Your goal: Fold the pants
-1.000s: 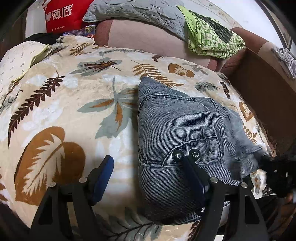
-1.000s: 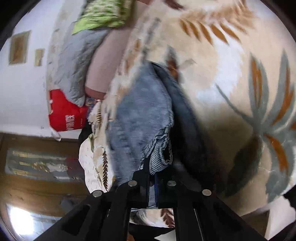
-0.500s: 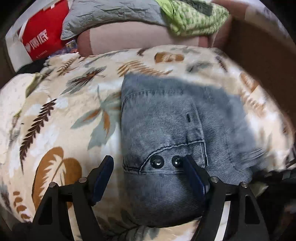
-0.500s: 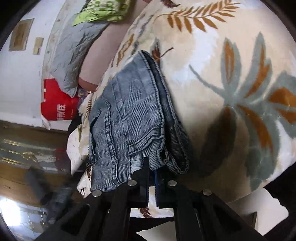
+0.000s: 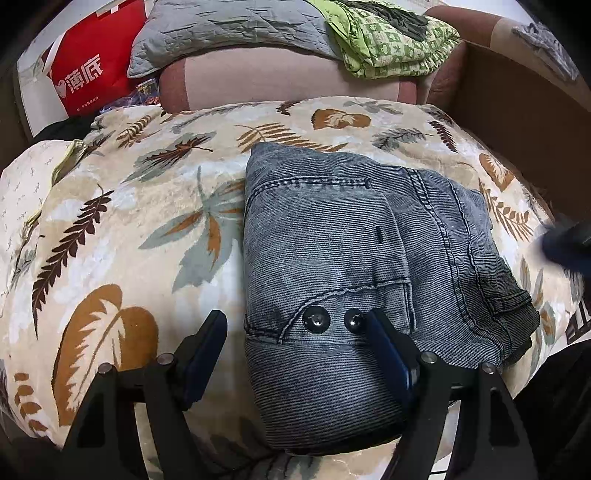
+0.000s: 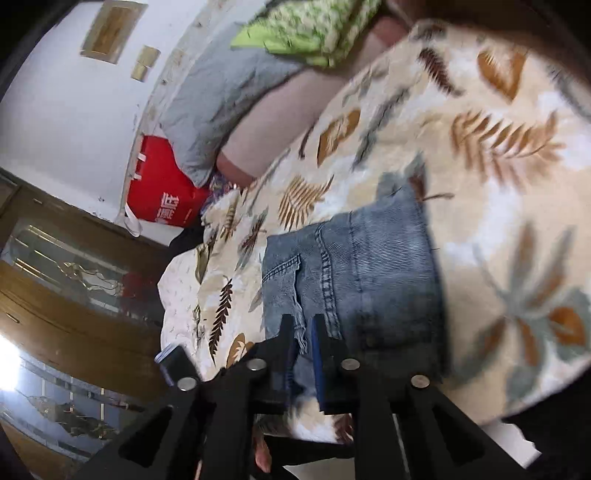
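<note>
The left claw (image 5: 295,332) stood wide open, gripping nothing. Its right finger lay on the near end of the folded pants (image 5: 351,258), just beside two dark metal buttons (image 5: 316,319); its left finger hung over the leaf-patterned blanket (image 5: 129,229) beside the denim. The right claw (image 6: 303,334) had its fingers nearly together with a frayed edge of the pants (image 6: 354,273) between them; the blur made it hard to tell whether they actually pinched the cloth.

The pants lay as a compact grey-blue bundle in the middle of the blanket, the pocket and stitched seams facing up, and a darker layer stuck out at the right edge. The blanket, cream with brown and grey-green leaves, covered a rounded surface beneath.

Behind it ran a pinkish sofa back (image 5: 280,77), with a grey quilted cover (image 5: 229,29) and a green patterned cloth (image 5: 388,40) piled on top. A red bag (image 5: 92,70) with white characters stood at the far left. In the right wrist view a white wall (image 6: 74,92) and wooden panelling (image 6: 74,332) showed at the left.
</note>
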`<action>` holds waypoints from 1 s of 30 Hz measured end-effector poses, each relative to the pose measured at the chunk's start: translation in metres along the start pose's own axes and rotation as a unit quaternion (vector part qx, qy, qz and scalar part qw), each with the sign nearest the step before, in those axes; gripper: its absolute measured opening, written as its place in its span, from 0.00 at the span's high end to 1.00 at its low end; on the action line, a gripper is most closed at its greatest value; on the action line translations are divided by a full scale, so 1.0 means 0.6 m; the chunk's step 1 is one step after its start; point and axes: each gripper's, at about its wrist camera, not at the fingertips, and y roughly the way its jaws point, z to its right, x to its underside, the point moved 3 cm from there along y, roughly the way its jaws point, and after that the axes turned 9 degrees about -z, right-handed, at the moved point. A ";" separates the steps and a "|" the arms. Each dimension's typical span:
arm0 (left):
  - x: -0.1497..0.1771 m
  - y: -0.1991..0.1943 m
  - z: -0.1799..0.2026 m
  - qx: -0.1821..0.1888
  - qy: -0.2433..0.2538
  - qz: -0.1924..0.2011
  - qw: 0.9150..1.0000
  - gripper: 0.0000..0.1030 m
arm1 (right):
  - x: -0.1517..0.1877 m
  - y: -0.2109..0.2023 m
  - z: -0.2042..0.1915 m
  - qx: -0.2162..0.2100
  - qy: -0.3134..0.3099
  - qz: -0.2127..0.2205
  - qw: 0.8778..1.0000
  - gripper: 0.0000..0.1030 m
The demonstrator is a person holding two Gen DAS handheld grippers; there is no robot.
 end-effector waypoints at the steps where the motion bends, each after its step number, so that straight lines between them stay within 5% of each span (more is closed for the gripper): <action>1: 0.000 0.000 -0.001 0.001 0.000 0.000 1.000 0.24 | 0.001 0.025 0.024 0.026 0.016 -0.012 0.999 0.87; 3: -0.002 -0.003 -0.003 0.011 -0.003 -0.006 1.000 0.24 | 0.022 0.080 0.084 0.041 0.063 -0.062 0.995 0.87; 4: -0.004 -0.010 -0.007 0.020 -0.009 -0.004 1.000 0.24 | 0.035 0.078 0.109 0.004 0.078 -0.039 0.996 0.95; 6: -0.009 -0.036 -0.016 0.036 -0.031 0.022 0.999 0.24 | 0.039 0.071 0.117 -0.011 0.086 -0.037 0.996 0.96; 9: -0.015 -0.057 -0.005 0.047 -0.021 0.048 0.998 0.24 | 0.031 0.073 0.094 0.029 0.055 -0.056 0.996 0.96; 12: 0.005 -0.001 0.018 0.024 0.010 -0.016 1.000 0.24 | 0.017 0.069 0.068 0.059 0.030 -0.081 0.995 0.91; 21: 0.011 -0.001 0.010 0.035 0.002 -0.003 0.999 0.22 | -0.140 0.071 -0.003 0.049 -0.025 -0.050 0.997 0.83; 24: 0.012 0.000 0.010 0.042 0.001 -0.004 0.999 0.22 | -0.144 0.132 0.070 0.126 0.023 -0.089 0.988 0.72; 25: 0.013 0.000 0.009 0.042 0.001 -0.003 0.999 0.21 | -0.138 0.137 0.088 0.103 0.042 -0.088 0.990 0.72; 30: 0.013 0.005 0.001 0.057 -0.011 -0.001 0.998 0.19 | -0.169 0.112 0.003 0.177 -0.018 -0.094 0.980 0.69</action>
